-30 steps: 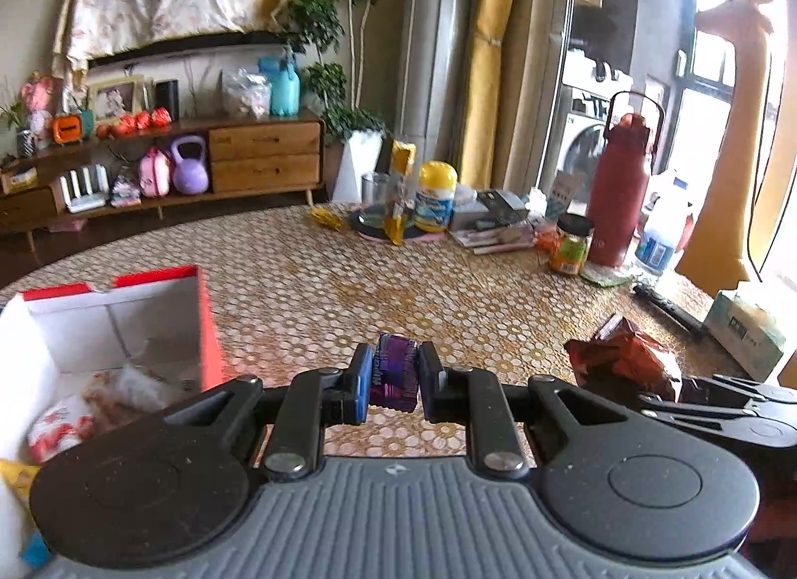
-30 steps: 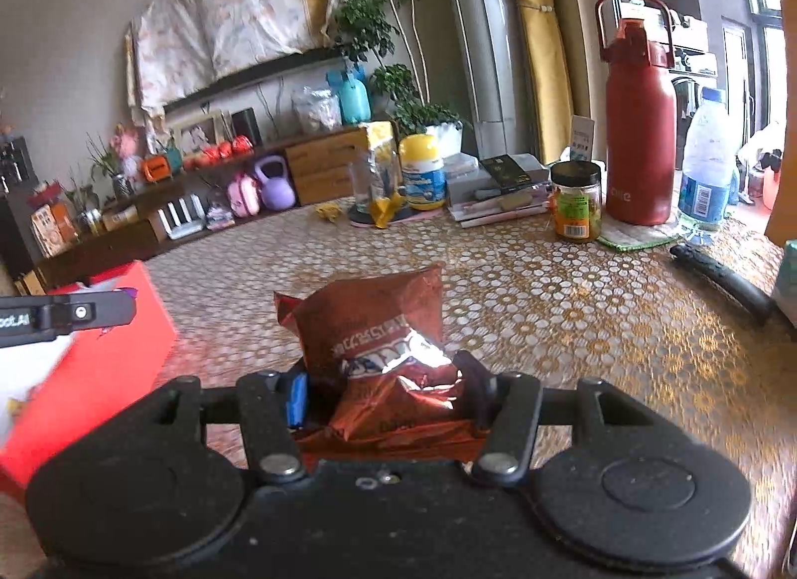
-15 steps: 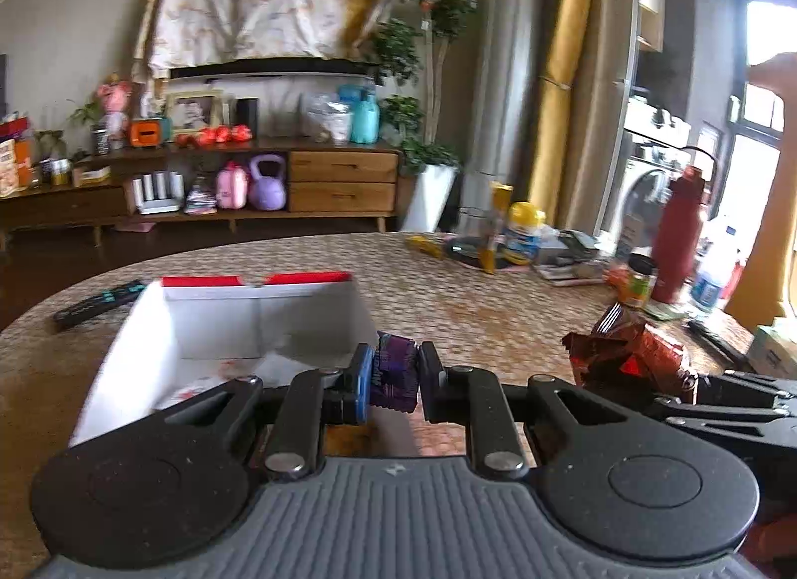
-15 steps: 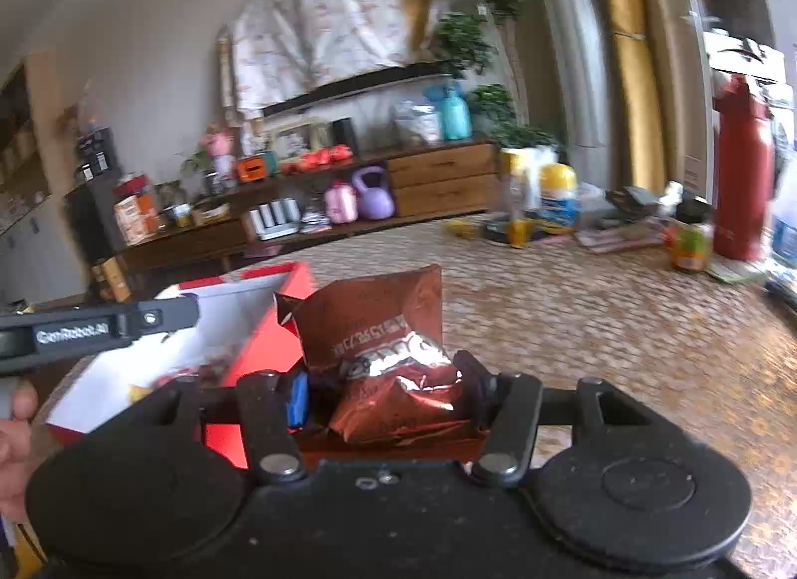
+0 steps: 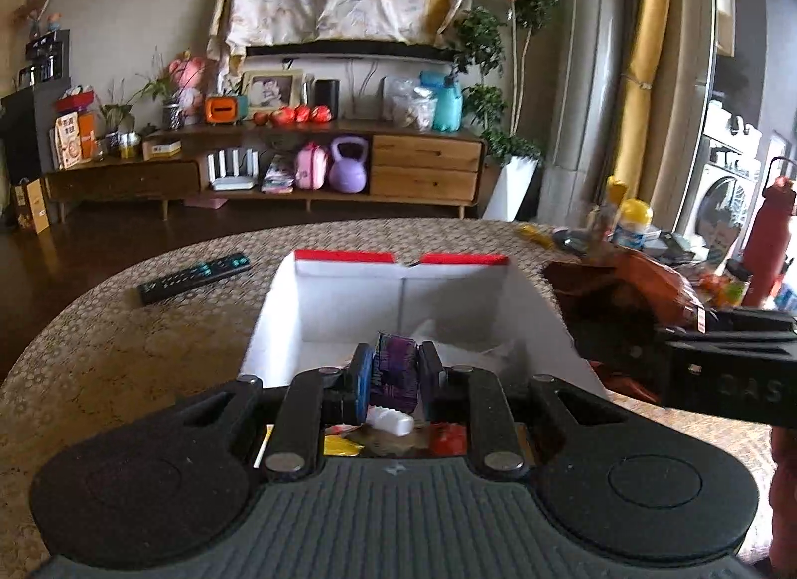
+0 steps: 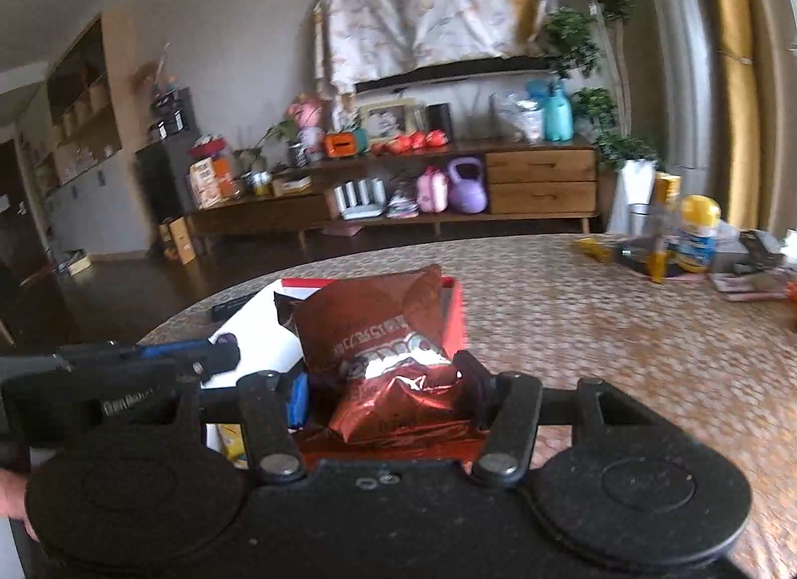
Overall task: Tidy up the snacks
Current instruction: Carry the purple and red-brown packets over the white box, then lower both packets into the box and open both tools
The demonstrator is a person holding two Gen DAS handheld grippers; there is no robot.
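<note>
Fingers (image 5: 359, 374) gripping purple snack (image 5: 396, 372), now over box (image 5: 279, 310)

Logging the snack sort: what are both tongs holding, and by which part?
Left tongs pinch the purple packet by its sides; right tongs clamp the red bag across its lower half.

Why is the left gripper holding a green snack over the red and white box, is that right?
Not green. In the left wrist view the left gripper is shut on a purple snack, over the red and white box. The rest is right.
</note>
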